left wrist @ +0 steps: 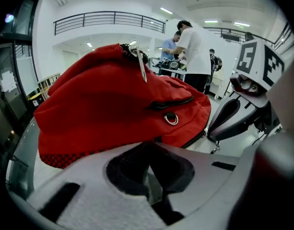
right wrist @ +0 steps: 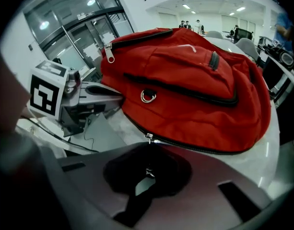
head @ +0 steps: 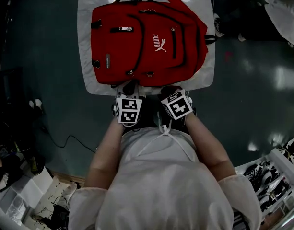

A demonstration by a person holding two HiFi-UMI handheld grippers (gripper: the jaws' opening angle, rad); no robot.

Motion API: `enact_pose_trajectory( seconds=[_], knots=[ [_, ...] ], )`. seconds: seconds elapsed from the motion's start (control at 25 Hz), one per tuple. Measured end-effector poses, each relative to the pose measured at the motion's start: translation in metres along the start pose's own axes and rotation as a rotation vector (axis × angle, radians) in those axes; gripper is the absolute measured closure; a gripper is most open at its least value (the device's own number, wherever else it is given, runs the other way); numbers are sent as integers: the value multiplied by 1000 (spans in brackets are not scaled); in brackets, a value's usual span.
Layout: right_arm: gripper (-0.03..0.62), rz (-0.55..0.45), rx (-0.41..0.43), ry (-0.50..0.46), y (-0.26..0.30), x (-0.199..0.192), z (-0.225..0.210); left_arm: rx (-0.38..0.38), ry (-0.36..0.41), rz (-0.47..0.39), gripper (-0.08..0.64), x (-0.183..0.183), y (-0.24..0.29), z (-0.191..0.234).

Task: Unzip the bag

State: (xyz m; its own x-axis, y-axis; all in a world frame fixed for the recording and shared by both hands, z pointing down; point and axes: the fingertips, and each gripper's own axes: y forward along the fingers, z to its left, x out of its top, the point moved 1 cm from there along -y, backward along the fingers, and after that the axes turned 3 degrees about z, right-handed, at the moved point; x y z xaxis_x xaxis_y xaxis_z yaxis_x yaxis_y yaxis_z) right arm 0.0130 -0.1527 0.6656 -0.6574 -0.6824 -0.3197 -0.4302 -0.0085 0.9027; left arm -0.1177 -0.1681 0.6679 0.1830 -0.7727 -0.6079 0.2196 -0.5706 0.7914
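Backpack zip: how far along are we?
Done: the right gripper and left gripper are at the near edge of the backpack. In hand: the right gripper is shut on the zipper pull. The left is shut by the fabric, and a pinch is unclear. Left: the zipper looks closed wherever it shows, so the whole pull remains.

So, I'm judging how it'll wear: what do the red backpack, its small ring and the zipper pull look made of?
Red backpack: woven synthetic, probably nylon or polyester, matte, softly creased. Small ring: metal, bright silvery shine. Zipper pull pinched in the right tool: apparently metal, glinting, though tiny.
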Motion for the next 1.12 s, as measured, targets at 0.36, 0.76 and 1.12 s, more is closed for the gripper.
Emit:
enact_pose_trajectory(
  seconds=[0.36, 0.76, 1.12],
  knots=[
    [565, 1, -3, 12, -21, -20, -43, 112, 32, 4, 540, 0, 1, 2],
    [565, 25, -58, -121, -45, -31, -93, 193, -20, 9, 540, -2, 0, 4],
    [565, 42, -98, -175, -55, -35, -129, 215, -84, 15, 540, 3, -1, 6]
  ],
)
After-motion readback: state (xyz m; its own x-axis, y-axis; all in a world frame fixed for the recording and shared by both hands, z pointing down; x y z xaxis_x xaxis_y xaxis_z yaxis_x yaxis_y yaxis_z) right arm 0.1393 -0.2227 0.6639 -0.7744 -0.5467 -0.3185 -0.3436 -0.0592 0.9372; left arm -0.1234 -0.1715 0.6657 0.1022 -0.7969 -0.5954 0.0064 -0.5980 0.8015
